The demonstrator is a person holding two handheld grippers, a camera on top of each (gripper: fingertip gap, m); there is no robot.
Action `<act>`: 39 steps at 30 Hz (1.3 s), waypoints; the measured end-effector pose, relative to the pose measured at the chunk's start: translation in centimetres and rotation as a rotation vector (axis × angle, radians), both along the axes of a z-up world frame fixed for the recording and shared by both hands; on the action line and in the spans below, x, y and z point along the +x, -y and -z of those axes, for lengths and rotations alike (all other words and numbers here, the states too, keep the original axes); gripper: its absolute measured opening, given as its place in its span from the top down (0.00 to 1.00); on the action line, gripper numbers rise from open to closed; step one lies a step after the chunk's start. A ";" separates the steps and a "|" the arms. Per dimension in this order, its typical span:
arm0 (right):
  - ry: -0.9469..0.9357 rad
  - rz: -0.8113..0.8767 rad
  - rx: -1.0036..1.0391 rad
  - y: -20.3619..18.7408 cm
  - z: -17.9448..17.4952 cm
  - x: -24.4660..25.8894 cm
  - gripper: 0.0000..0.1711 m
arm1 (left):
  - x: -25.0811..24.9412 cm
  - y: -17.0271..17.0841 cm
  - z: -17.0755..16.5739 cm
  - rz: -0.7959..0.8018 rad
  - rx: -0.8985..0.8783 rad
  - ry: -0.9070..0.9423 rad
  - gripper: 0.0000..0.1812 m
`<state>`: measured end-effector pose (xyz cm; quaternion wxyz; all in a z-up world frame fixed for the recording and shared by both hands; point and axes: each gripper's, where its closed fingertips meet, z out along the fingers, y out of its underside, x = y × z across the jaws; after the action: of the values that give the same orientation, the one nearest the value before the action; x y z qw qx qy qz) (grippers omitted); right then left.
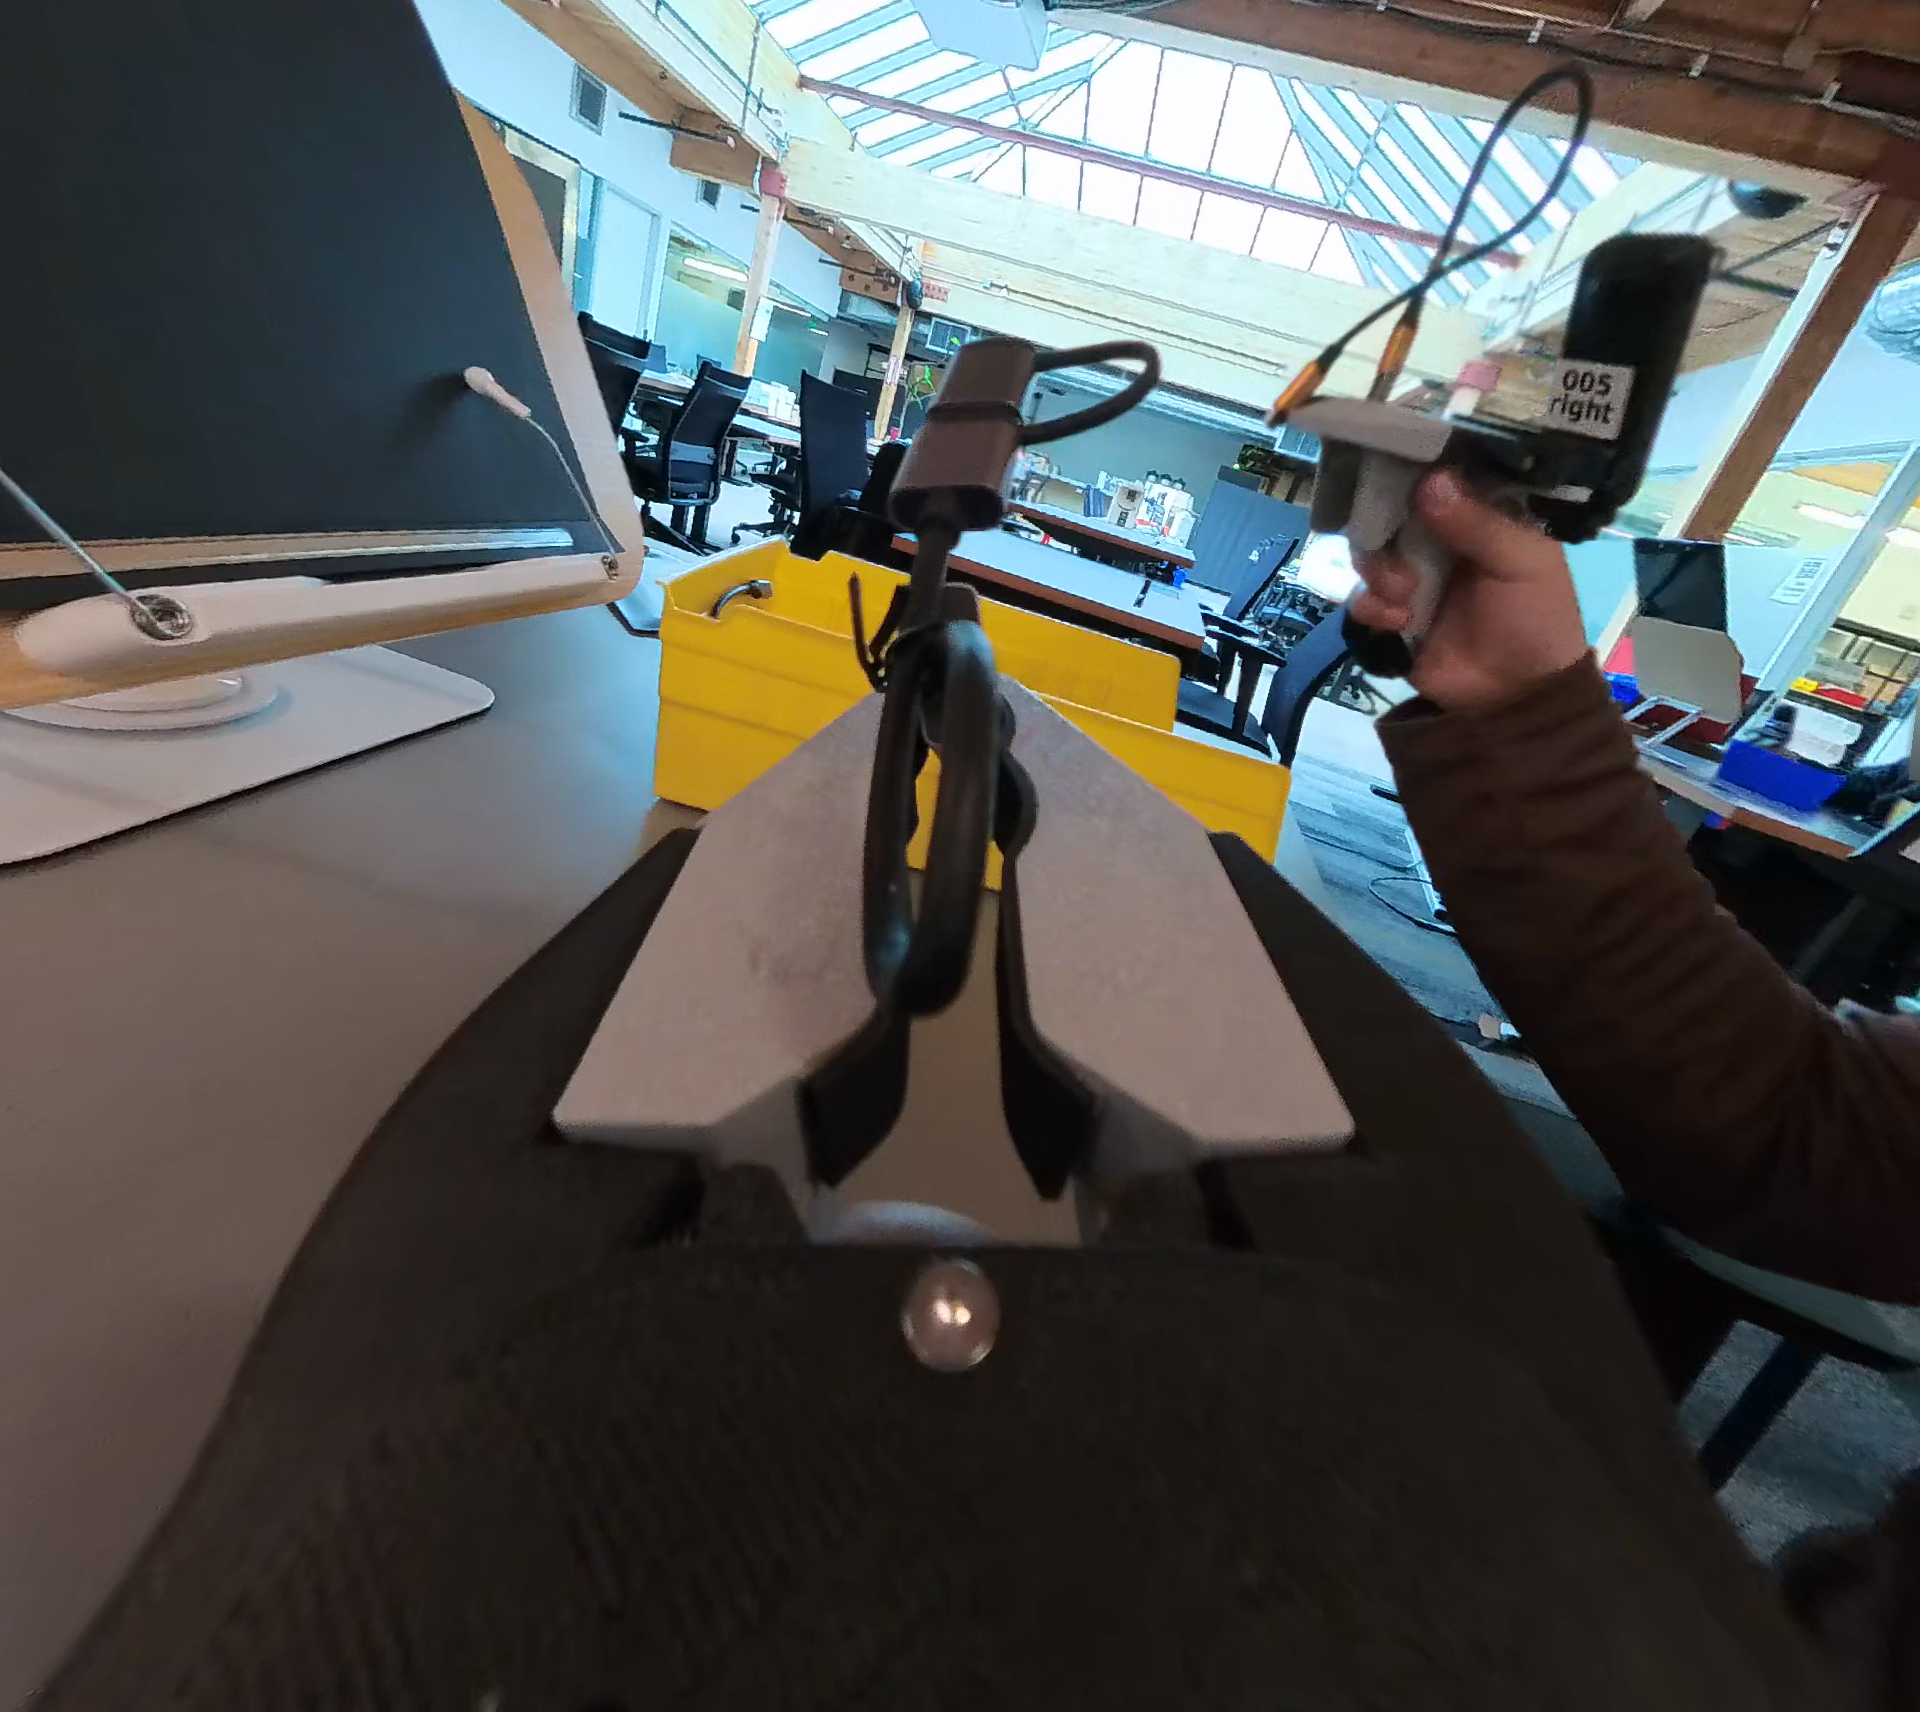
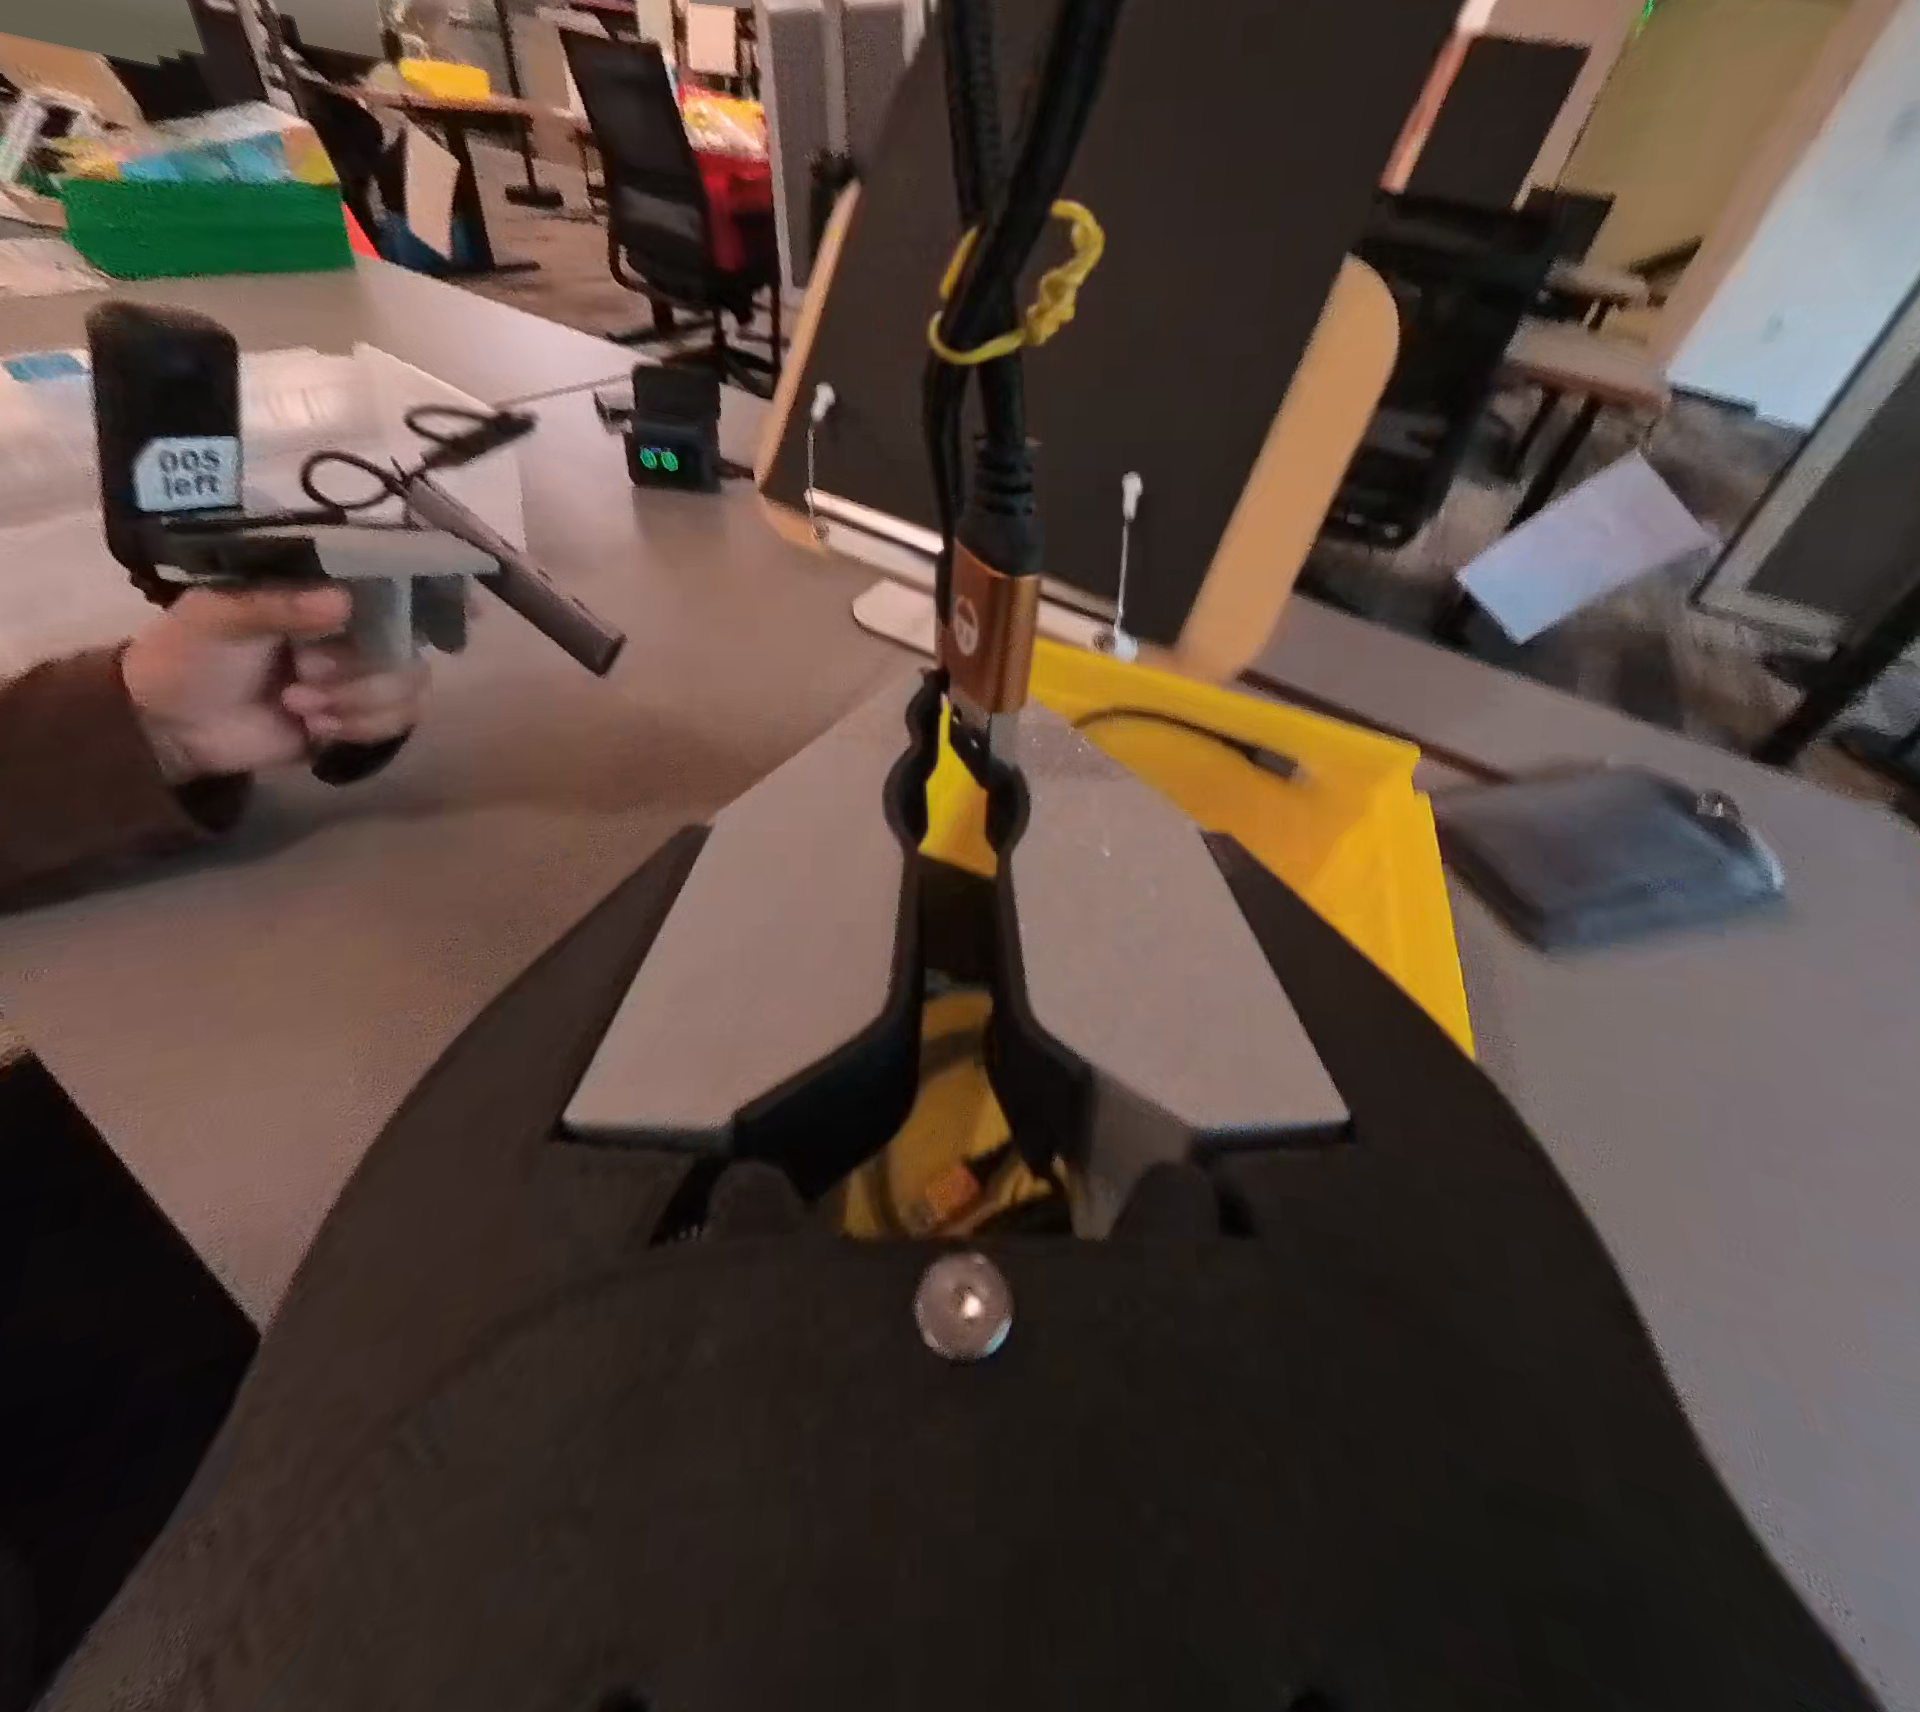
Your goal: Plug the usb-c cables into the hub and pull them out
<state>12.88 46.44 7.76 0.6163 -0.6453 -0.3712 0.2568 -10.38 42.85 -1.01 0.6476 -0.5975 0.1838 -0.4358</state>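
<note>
Holding both tools up above the grey bench (image 1: 312,935), well apart from each other. Our left gripper (image 1: 940,654) has its jaws clamped on the hub's own black lead (image 1: 925,831), which loops back between the fingers; the dark grey hub (image 1: 956,436) stands just past the fingertips, tilted up and away. From the right wrist view the hub (image 2: 520,571) shows as a long bar slanting down toward the right.

Our right gripper (image 2: 961,758) has its jaws pressed together on the metal tip of a usb-c cable (image 2: 992,415); its copper-coloured plug shell (image 2: 987,623) sits just above the fingertips, and the braided black cord rises out of frame, bound with a yellow tie (image 2: 1049,280).

Plug and hub are not joined. A yellow bin (image 1: 790,686) sits on the bench behind, with another black cable (image 2: 1195,732) lying inside.
</note>
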 end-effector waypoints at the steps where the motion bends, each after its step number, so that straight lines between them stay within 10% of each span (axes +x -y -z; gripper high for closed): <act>1: 0.007 0.013 -0.024 -0.3 0.8 0.8 0.99 | 0.0 -0.1 0.2 -0.005 -0.004 -0.004 0.96; 16: 0.484 0.063 -0.498 -1.8 12.8 5.6 0.99 | -0.3 -1.7 3.3 -0.054 -0.103 -0.073 0.96; 23: 0.289 0.092 -0.396 -2.2 8.5 5.6 0.91 | -0.1 -0.9 2.8 -0.003 -0.074 -0.043 0.96; 30: 0.095 -0.374 -0.265 4.8 3.8 -3.2 0.78 | 4.2 3.7 1.1 0.307 0.050 -0.017 0.96; 39: 0.302 -0.666 -0.308 11.1 10.2 -15.5 0.78 | 5.4 6.7 -0.6 0.459 0.136 0.042 0.96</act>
<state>-2.64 35.29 -2.43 0.3339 -0.6048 -0.6040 0.3975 -4.99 36.11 -0.36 0.5739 -0.4857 0.3303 -0.5706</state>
